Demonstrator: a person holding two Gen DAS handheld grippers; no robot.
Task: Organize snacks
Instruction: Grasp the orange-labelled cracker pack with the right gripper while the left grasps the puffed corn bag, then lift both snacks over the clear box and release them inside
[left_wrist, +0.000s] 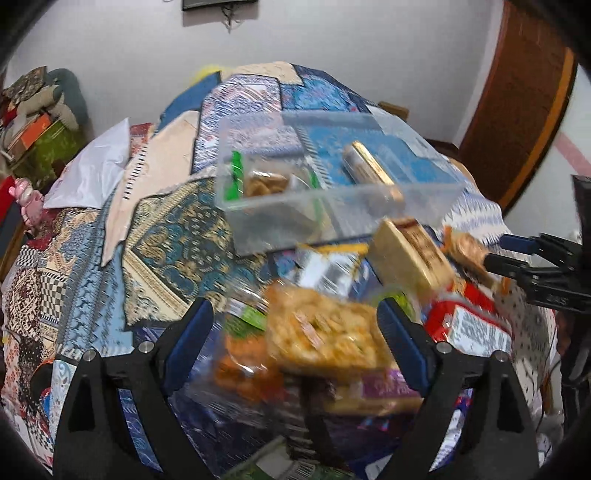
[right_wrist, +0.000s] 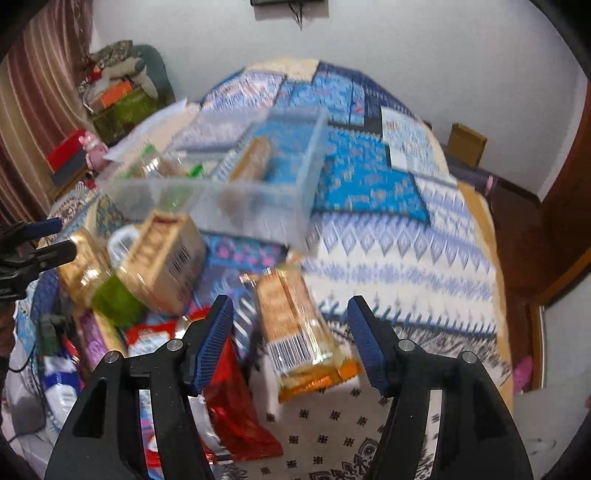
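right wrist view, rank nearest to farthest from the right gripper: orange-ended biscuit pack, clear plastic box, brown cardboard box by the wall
1. orange-ended biscuit pack, between the open right gripper fingers
2. clear plastic box, mid-bed, left of centre
3. brown cardboard box, far right by the wall

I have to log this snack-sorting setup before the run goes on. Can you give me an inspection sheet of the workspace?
Surface: patchwork cloth, blue, white and patterned, covering the whole top.
Job's things: clear bin holding a green-edged snack pack and a gold packet; loose snack pile in front of it.
Clutter: white bag on the cloth.
Grippers: left gripper open over a cracker pack; right gripper open around a barcoded biscuit pack, contact unclear.
Cables: dangling wires on the wall.
Surroundings: stacked boxes, striped curtain, brown door.
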